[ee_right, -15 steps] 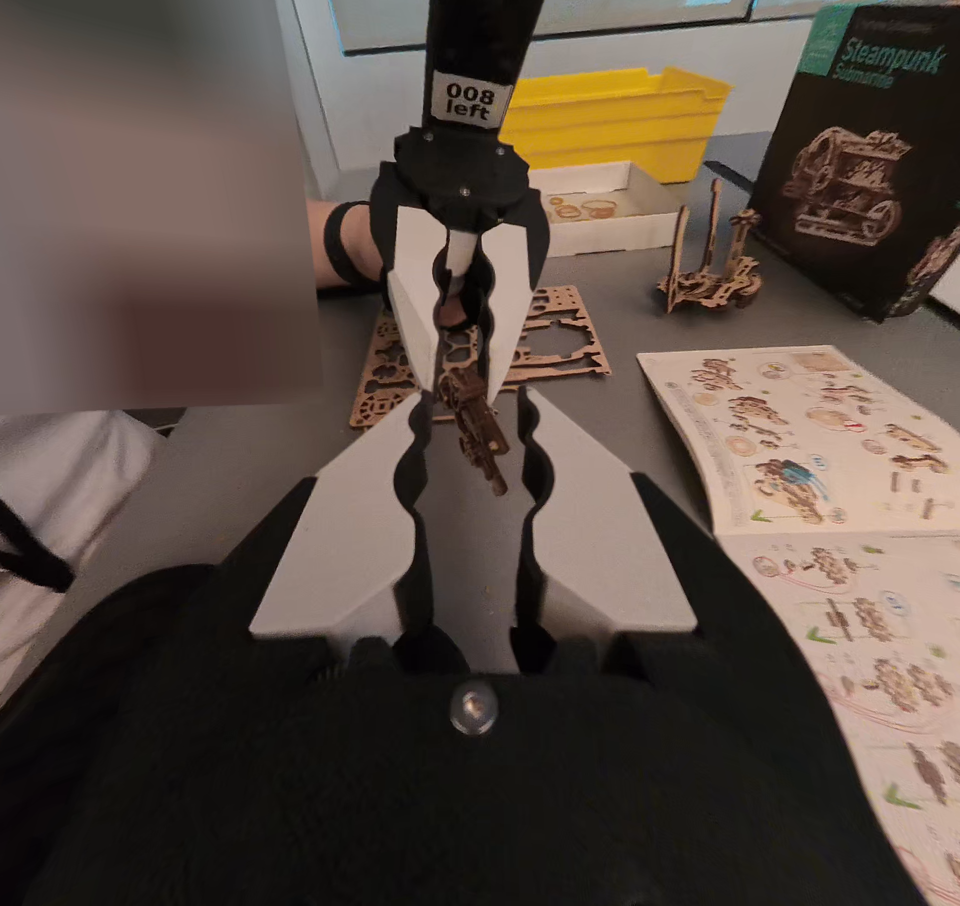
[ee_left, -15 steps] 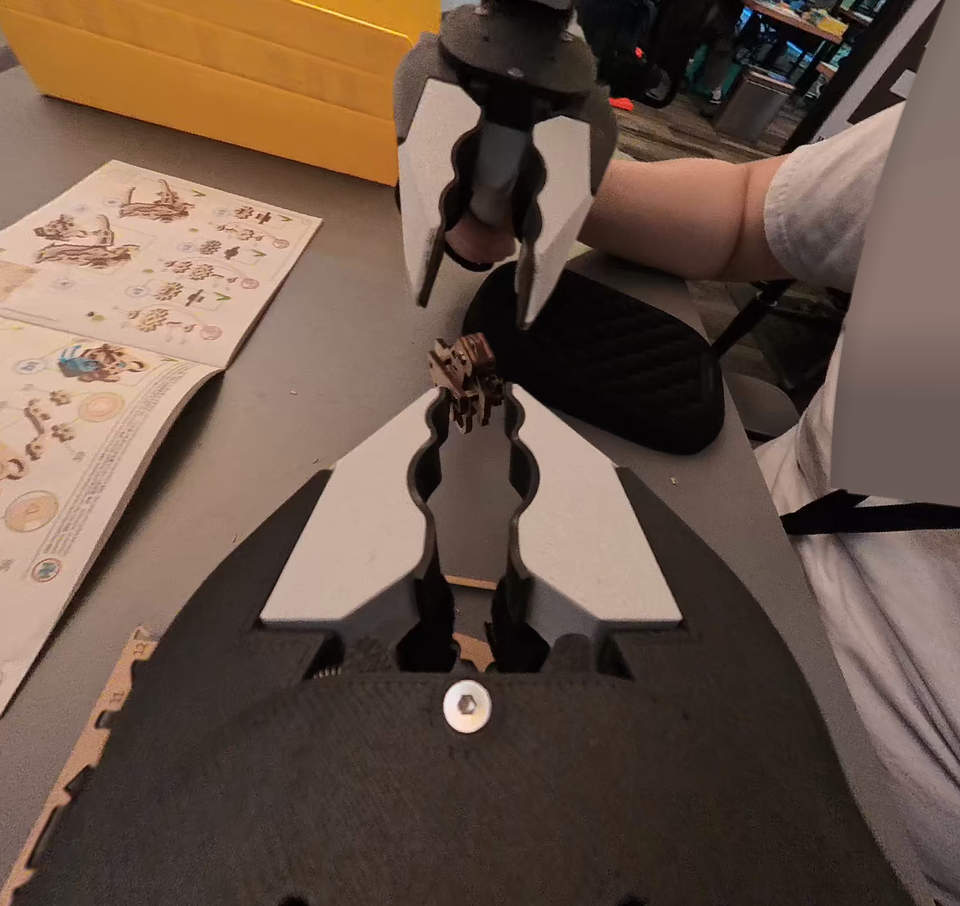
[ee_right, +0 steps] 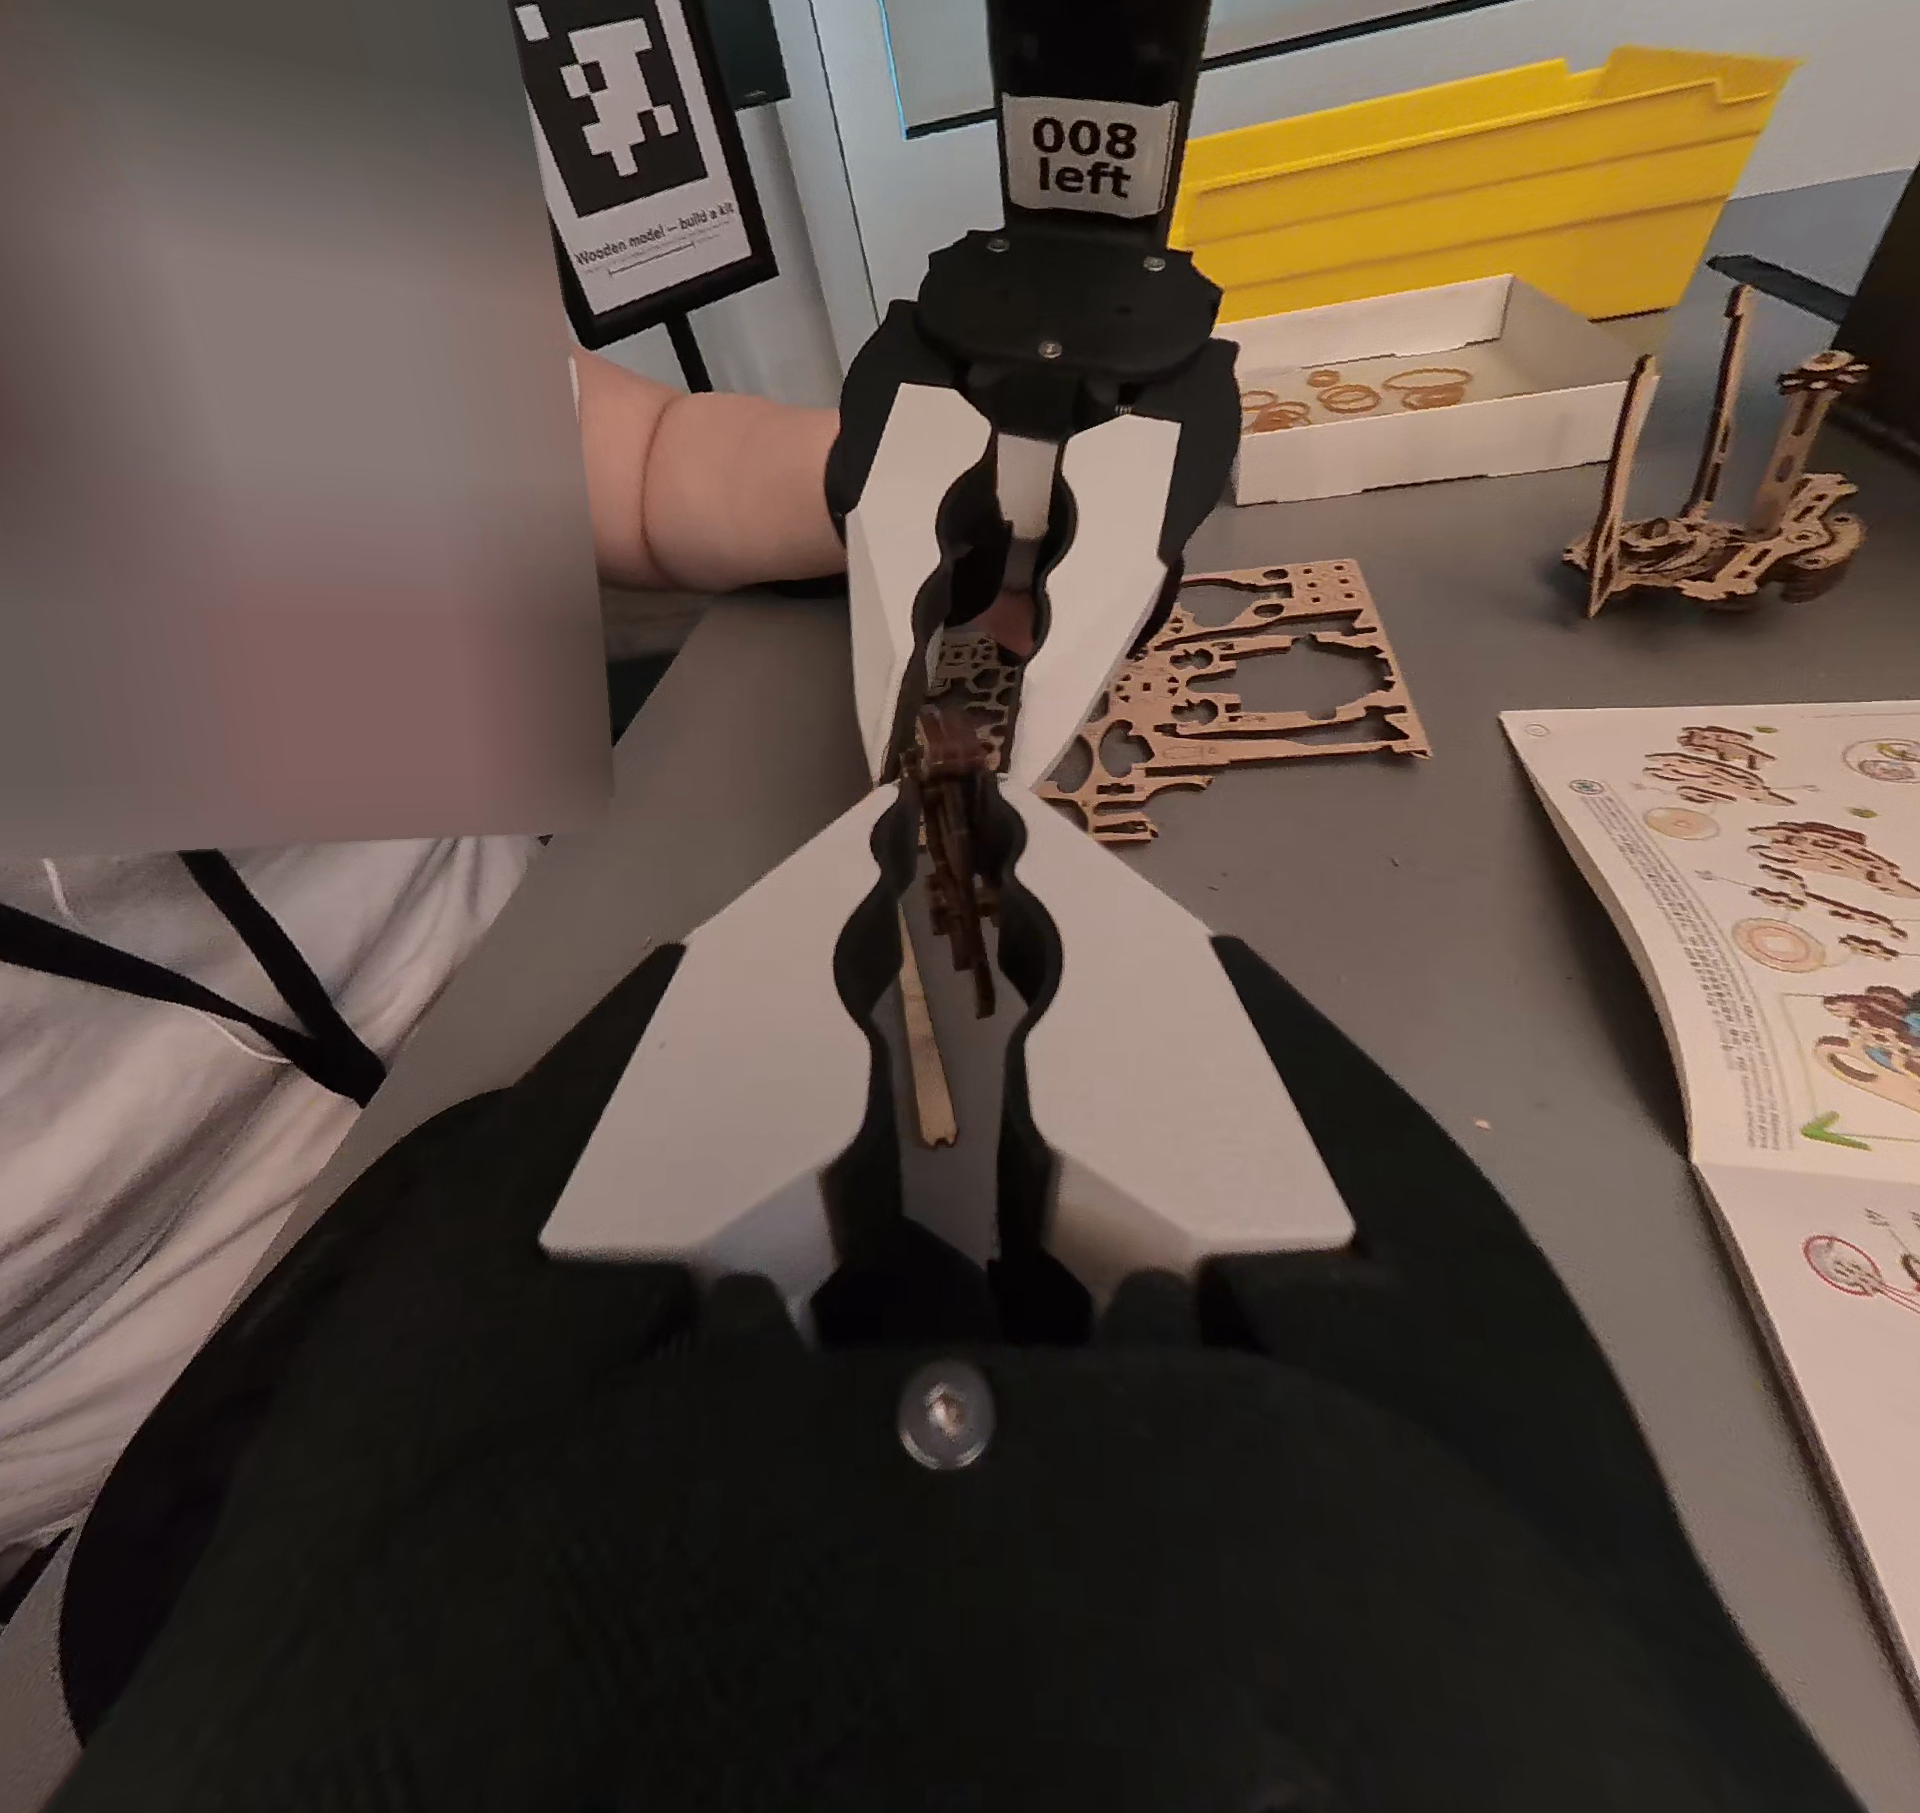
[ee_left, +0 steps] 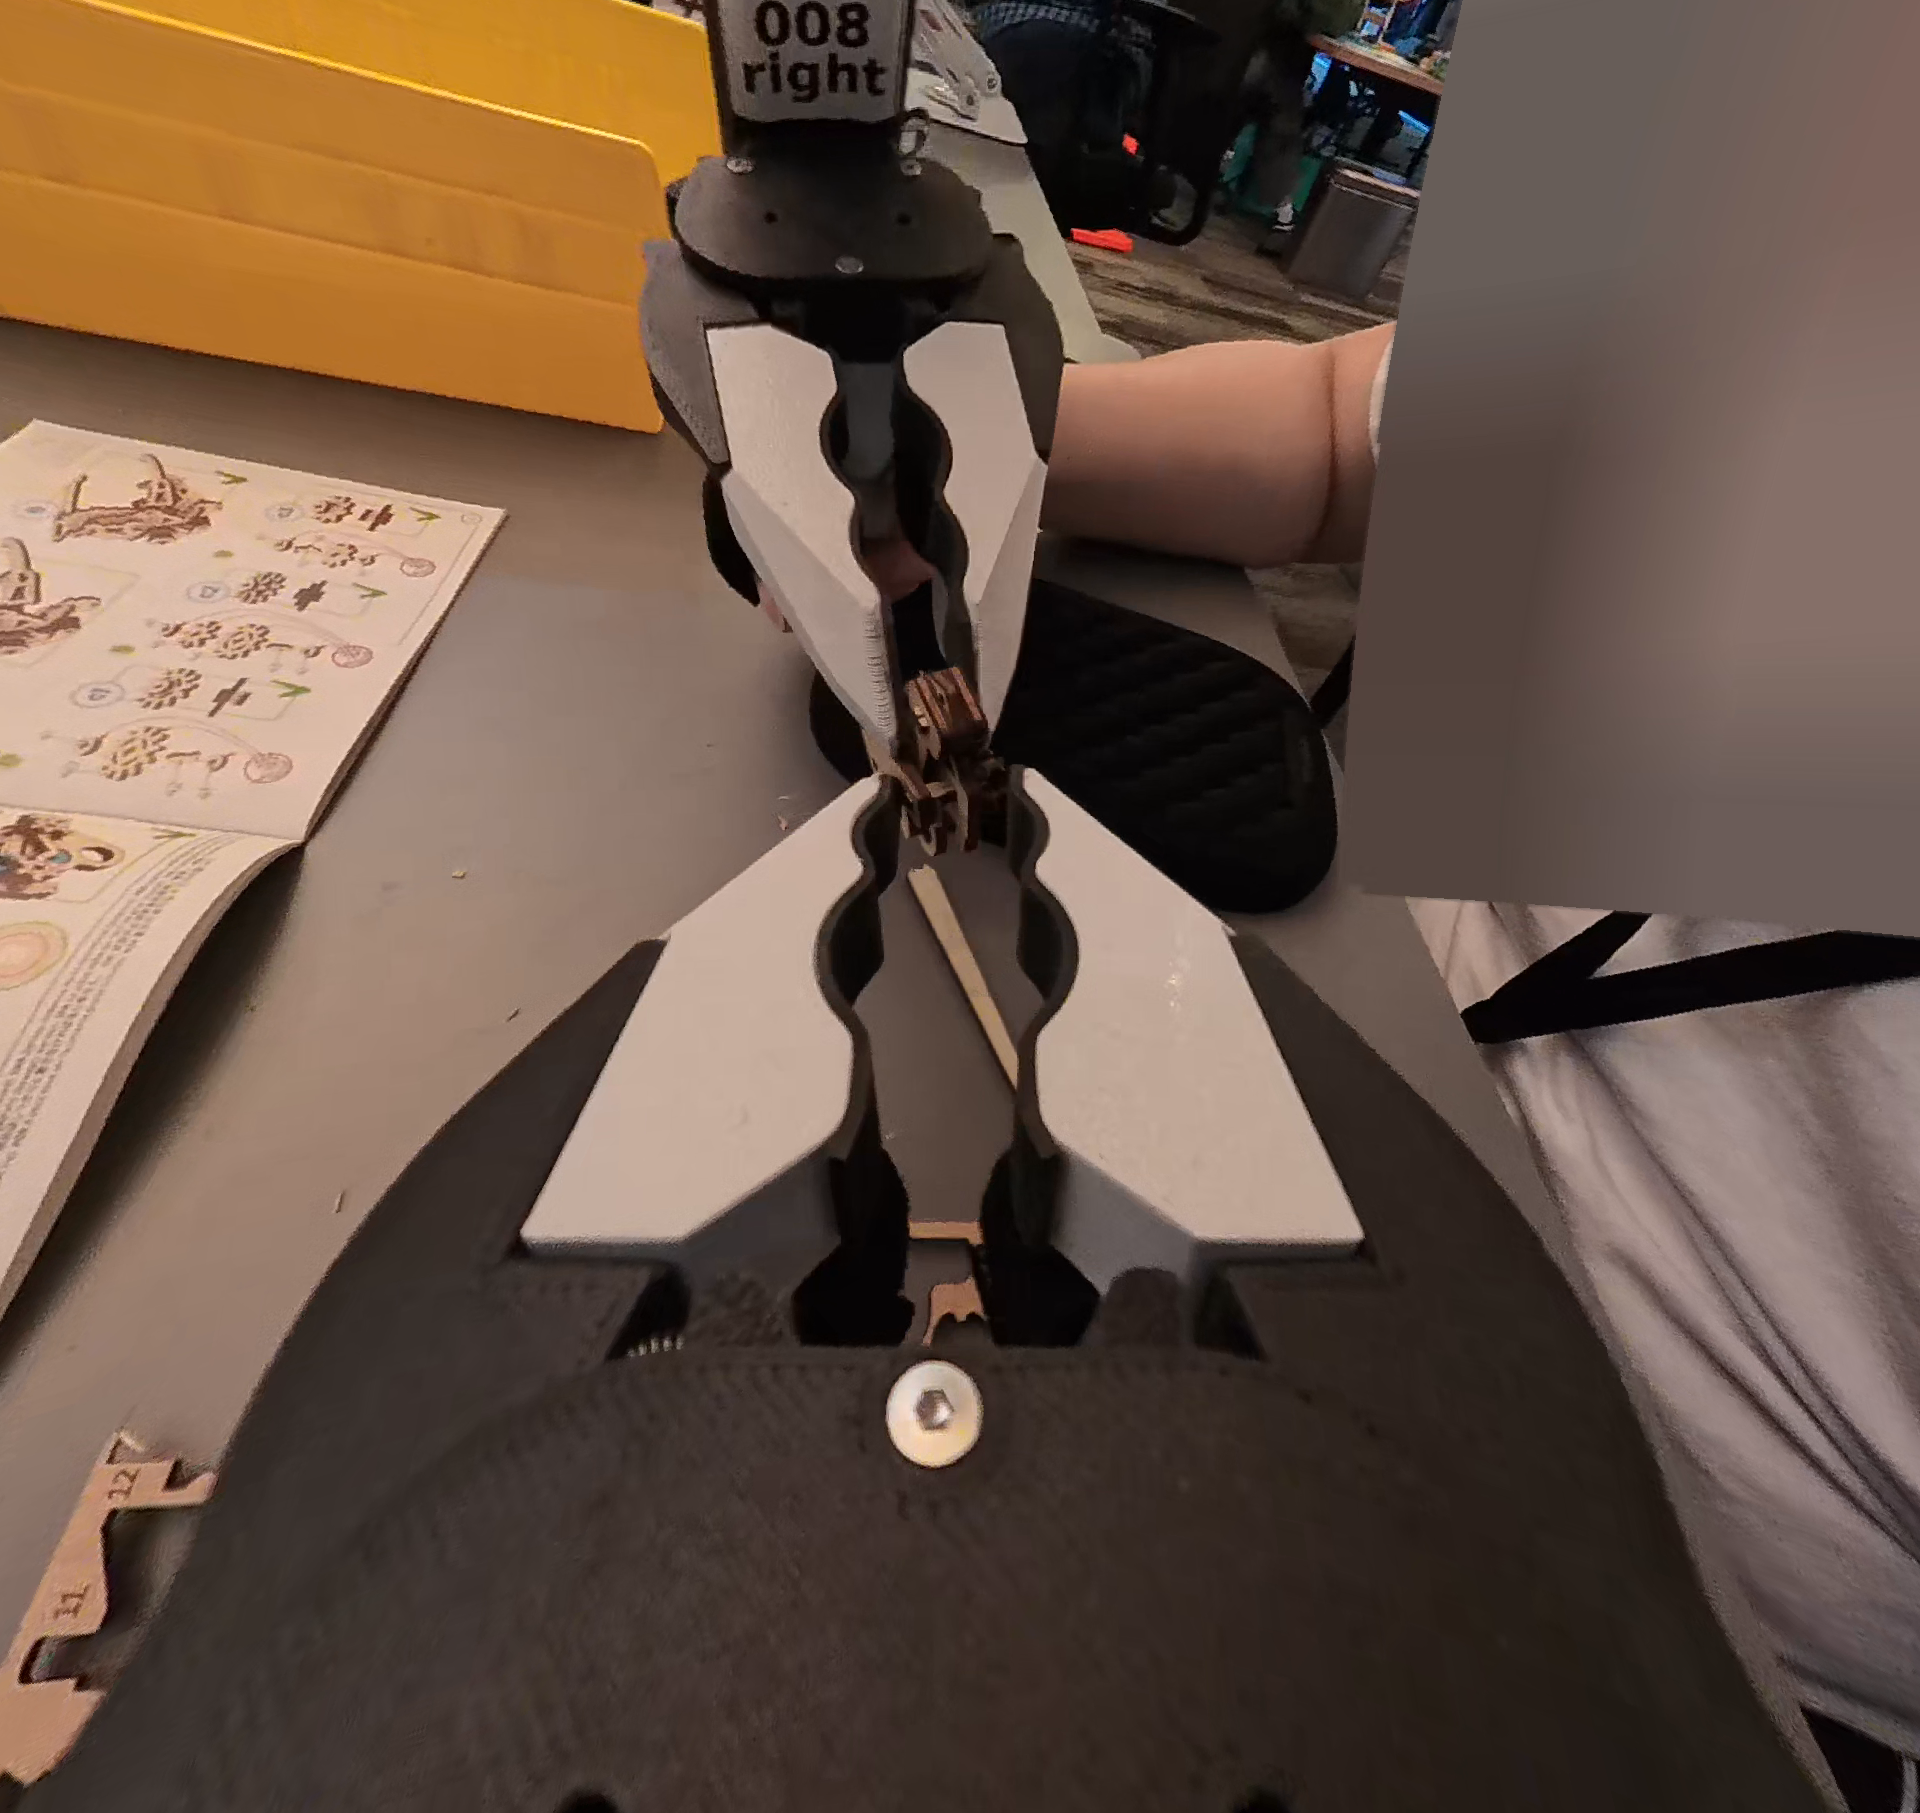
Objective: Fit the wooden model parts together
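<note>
above the grey table [ee_left: 540,932] our 2 grippers meet tip to tip. we have the left gripper [ee_left: 940,807] closed down on a small dark wooden assembly [ee_left: 940,776], held clear of the tabletop. our right gripper [ee_right: 951,807] is narrowed around the same piece from the opposite side; a pale wooden strip [ee_right: 928,1067] lies between its fingers. we see a punched-out parts sheet [ee_right: 1247,714], an open instruction booklet [ee_left: 156,683] and a partly built wooden model [ee_right: 1714,516] lying around
</note>
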`<action>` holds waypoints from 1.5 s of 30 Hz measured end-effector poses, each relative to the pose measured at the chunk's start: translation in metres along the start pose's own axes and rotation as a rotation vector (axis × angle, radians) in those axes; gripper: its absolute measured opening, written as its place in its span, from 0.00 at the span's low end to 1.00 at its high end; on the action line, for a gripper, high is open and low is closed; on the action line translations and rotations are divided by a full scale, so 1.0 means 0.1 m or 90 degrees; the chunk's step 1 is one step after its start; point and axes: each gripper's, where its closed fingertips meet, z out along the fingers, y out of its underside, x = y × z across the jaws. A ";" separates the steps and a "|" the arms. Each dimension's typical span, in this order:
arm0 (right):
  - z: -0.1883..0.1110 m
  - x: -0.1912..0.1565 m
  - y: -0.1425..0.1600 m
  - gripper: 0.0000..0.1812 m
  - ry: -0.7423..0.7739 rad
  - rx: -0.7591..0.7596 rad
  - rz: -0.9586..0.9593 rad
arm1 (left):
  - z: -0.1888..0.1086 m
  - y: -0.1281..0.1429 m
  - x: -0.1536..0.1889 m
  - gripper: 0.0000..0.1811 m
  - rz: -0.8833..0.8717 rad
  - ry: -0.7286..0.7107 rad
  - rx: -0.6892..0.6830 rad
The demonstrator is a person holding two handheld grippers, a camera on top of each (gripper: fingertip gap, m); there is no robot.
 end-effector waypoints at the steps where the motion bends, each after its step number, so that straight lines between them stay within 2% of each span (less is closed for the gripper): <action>1: 0.00 -0.01 0.00 0.05 -0.003 -0.001 -0.001 | 0.00 0.00 0.01 0.10 0.004 0.001 -0.001; 18: 0.03 -0.14 -0.08 0.04 -0.004 -0.011 -0.069 | -0.02 -0.06 0.14 0.10 0.022 0.039 0.019; 24: 0.02 -0.16 -0.09 0.04 -0.022 0.000 -0.039 | -0.02 -0.07 0.15 0.10 0.029 0.043 0.021; 25: 0.01 -0.17 -0.09 0.06 -0.027 0.004 -0.046 | -0.02 -0.07 0.16 0.10 0.027 0.046 0.025; 27: -0.02 -0.15 -0.15 0.17 -0.012 0.026 -0.063 | -0.04 -0.09 0.18 0.10 0.017 0.060 0.035; 29: -0.09 -0.17 -0.23 0.17 -0.015 0.052 -0.073 | -0.09 -0.16 0.21 0.10 0.022 0.076 0.061; 31: -0.14 -0.18 -0.31 0.19 -0.011 0.074 -0.082 | -0.16 -0.23 0.25 0.10 0.057 0.083 0.090; 34: -0.16 -0.22 -0.38 0.21 -0.003 0.090 -0.115 | -0.23 -0.31 0.31 0.10 0.166 0.053 0.125; 38: -0.06 -0.28 -0.34 0.21 0.027 0.057 -0.175 | -0.24 -0.35 0.41 0.10 0.265 0.032 0.143; 41: 0.00 -0.35 -0.30 0.11 0.032 0.035 -0.227 | -0.21 -0.32 0.45 0.10 0.302 0.025 0.131; 45: 0.02 -0.37 -0.29 0.09 0.058 0.018 -0.282 | -0.20 -0.27 0.43 0.10 0.359 -0.007 0.107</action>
